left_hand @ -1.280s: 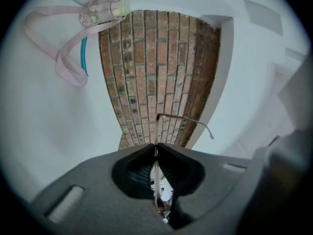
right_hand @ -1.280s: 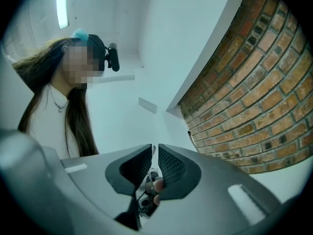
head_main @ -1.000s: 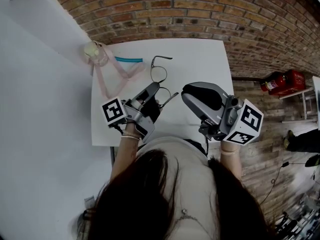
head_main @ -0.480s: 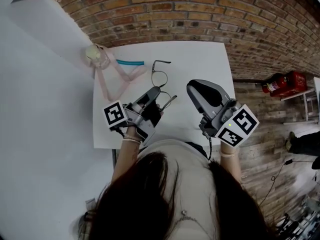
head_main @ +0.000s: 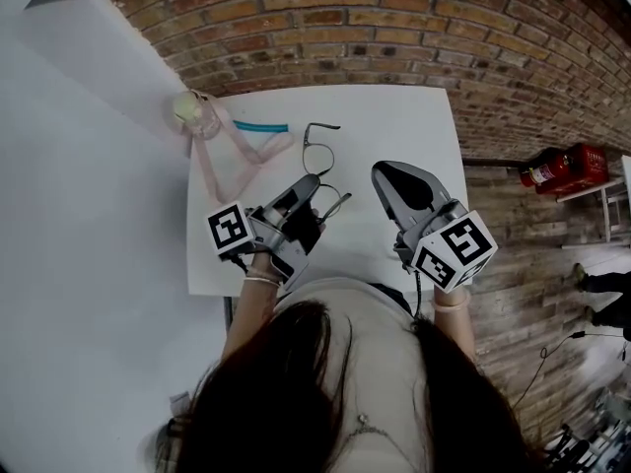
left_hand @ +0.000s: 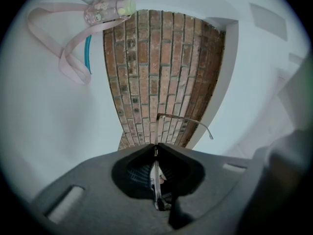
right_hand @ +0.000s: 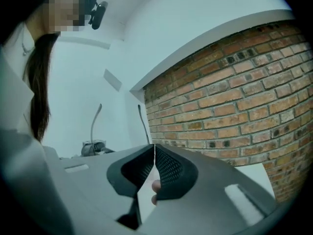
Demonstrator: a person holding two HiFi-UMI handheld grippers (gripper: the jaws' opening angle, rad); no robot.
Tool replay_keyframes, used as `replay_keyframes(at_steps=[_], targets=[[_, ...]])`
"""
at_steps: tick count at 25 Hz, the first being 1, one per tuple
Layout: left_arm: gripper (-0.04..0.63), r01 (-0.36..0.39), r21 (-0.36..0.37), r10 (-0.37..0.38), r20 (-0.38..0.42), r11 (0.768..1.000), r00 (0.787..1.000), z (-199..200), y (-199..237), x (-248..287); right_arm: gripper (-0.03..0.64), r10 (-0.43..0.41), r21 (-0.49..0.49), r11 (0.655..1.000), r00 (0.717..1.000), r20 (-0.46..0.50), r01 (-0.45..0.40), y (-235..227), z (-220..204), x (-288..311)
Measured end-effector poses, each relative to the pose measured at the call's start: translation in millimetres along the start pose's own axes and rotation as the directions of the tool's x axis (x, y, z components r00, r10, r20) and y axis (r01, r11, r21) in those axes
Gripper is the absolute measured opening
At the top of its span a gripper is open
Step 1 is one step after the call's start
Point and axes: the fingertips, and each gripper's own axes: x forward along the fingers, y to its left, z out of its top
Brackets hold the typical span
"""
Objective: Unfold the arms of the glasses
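1. a pair of thin dark wire-rimmed glasses (head_main: 316,154) is at the middle of the white square desk (head_main: 394,116), well apart from every edge.
2. in the head view, one round lens lies farther from the person, with one arm pointing right from its far side. the other lens is at the tip of the left gripper.
3. the left gripper (head_main: 308,183) reaches in from the near left. in the left gripper view its fingers are pressed together on the thin frame of the glasses (left_hand: 183,121), which runs up through the slit between them. one arm bends away to the right above the fingers, in front of the brick.
4. the right gripper (head_main: 385,173) is just to the right of the glasses and apart from them. i cannot tell whether it rests on the desk.
5. in the right gripper view, the right gripper (right_hand: 154,148) has its fingers closed tip to tip with nothing between them.
6. a pale pink ribbon strap (head_main: 202,166) loops across the far left part of the desk. it is tied to a small clear bottle (head_main: 194,109) at the far left corner.
7. a short teal stick (head_main: 261,126) lies beside the strap, left of the glasses and not touching them.
8. a red brick wall (head_main: 394,28) runs along the far edge of the desk.
9. a red fire extinguisher (head_main: 557,166) lies far off to the right.
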Motion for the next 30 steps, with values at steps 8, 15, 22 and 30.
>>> replay_keyframes(at_steps=[8,15,22,30], targets=[[0.025,0.002,-0.010,-0.002,-0.006,1.000,1.000,-1,-1,0,0.006,-0.089,-0.041,0.996,0.992,-0.095,0.085,-15,-26,8],[0.025,0.001,-0.011,-0.001,-0.011,1.000,1.000,-1,-1,0,0.006,-0.133,-0.059,0.990,0.982,-0.137,0.126,-22,-38,10],[0.025,0.007,-0.012,-0.008,-0.025,1.000,1.000,-2,-1,1,0.006,-0.224,-0.098,0.973,0.952,-0.210,0.208,-38,-56,12],[0.025,0.010,-0.021,-0.010,-0.031,1.000,0.999,-3,0,1,0.006,-0.235,-0.106,0.971,0.941,-0.243,0.215,-40,-63,13]])
